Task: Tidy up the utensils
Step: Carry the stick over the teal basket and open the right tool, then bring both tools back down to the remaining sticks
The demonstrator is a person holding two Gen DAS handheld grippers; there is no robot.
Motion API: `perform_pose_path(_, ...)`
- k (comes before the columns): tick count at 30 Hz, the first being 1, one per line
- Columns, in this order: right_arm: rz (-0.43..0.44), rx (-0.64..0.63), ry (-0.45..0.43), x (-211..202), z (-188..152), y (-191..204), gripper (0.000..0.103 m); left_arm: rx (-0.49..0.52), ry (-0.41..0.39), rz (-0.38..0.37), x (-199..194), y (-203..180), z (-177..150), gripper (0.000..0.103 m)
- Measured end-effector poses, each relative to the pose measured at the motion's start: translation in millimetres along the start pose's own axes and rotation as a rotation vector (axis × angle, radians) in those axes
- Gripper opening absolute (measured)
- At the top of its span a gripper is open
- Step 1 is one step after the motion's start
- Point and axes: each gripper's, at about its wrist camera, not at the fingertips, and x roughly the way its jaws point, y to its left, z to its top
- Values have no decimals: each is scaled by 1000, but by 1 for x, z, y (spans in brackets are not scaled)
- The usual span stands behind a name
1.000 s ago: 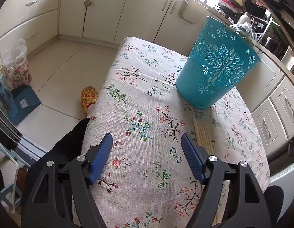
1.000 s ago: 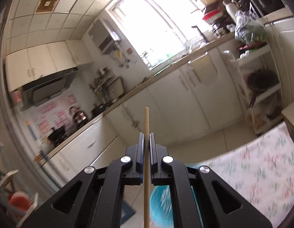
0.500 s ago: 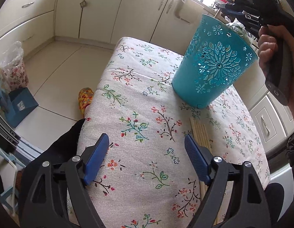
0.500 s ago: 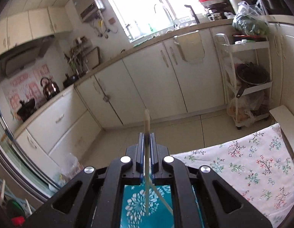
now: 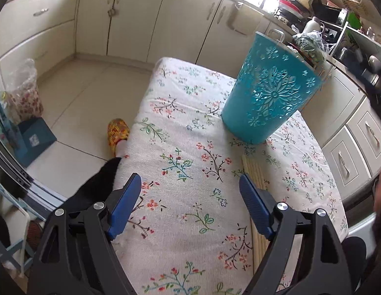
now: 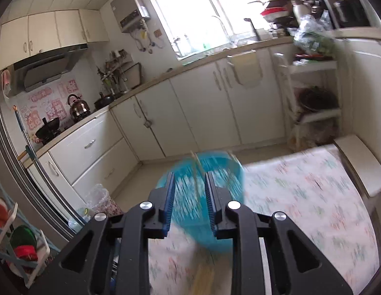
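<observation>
Left gripper (image 5: 190,206) wide apart, right gripper (image 6: 189,193) parted, empty

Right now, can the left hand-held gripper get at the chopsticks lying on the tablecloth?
Probably yes. The left hand-held gripper is open and empty above the tablecloth, and the chopsticks lie flat just beside its right finger, with nothing on top. The teal basket stands farther back, out of the way.
</observation>
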Motion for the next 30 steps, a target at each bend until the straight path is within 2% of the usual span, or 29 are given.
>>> perform_pose_path(5,-87,-12,80,-23,-73,-8,25,49,-20,25,-20,-7,-8,78)
perform_pose_path(10,-129,10,211,-14,-124,-19,25,107,-32,49,-36,-17,-18,78)
perform_pose_path(21,-128,-50,285,3,-142,-9,25,141,-47,71,-52,-20,-26,81)
perform_pose_path(30,-122,-77,301,17,-140,1,25,117,-10,93,-45,-6,-33,82)
